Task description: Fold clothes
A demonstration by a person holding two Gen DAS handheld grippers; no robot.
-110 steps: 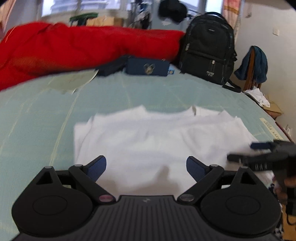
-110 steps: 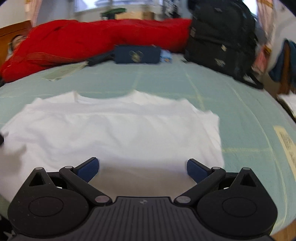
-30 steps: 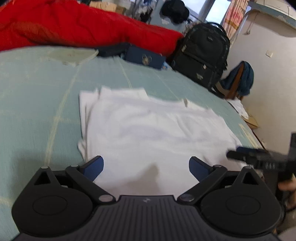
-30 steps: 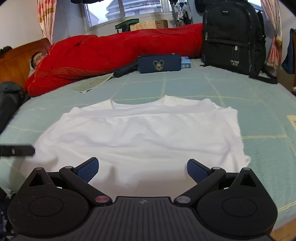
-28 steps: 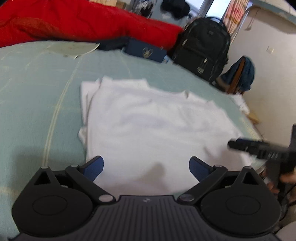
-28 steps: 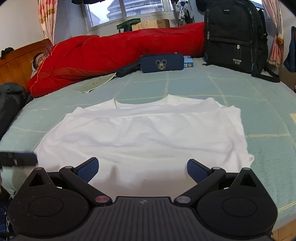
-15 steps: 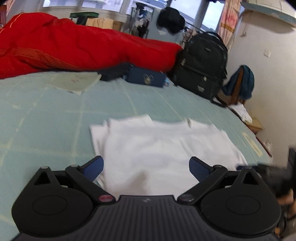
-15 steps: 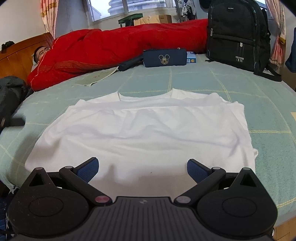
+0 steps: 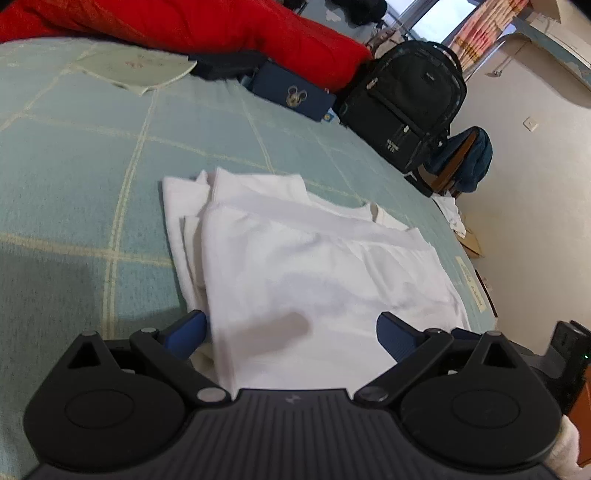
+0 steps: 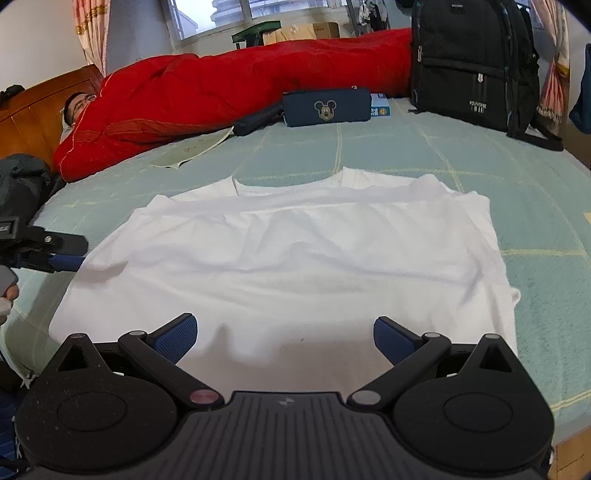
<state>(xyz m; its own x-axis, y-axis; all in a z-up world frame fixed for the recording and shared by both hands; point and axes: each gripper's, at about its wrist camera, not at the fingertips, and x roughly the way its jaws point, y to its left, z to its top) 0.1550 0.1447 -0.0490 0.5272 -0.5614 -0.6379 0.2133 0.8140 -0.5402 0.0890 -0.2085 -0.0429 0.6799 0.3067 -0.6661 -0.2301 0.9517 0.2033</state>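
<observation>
In the left wrist view, the left gripper (image 9: 291, 328) is seen with its blue-padded fingers spread wide and nothing held between them, low over the near left edge of a white T-shirt (image 9: 314, 266). The shirt is laid flat on a pale green checked bedspread (image 9: 74, 166), its sleeves folded in and layered edges shown along its left side. Beyond it, a navy pouch (image 9: 291, 96) printed with a Mickey Mouse head is set beside a black backpack (image 9: 402, 99); small white lettering on the backpack cannot be read here. A red quilt (image 9: 184, 26) is spread across the far side.

In the right wrist view, the right gripper (image 10: 285, 336) is likewise held apart and empty over the shirt's (image 10: 295, 258) near hem. The neckline is turned toward the far side. The left gripper (image 10: 55, 254) is seen at the shirt's left edge. On the backpack (image 10: 472, 62) a white label reading roughly "WOLFHORSE" is made out. The Mickey pouch (image 10: 327, 107) is placed in front of the quilt (image 10: 221, 88), next to a blue and white box (image 10: 380, 105) whose print is too small to read.
</observation>
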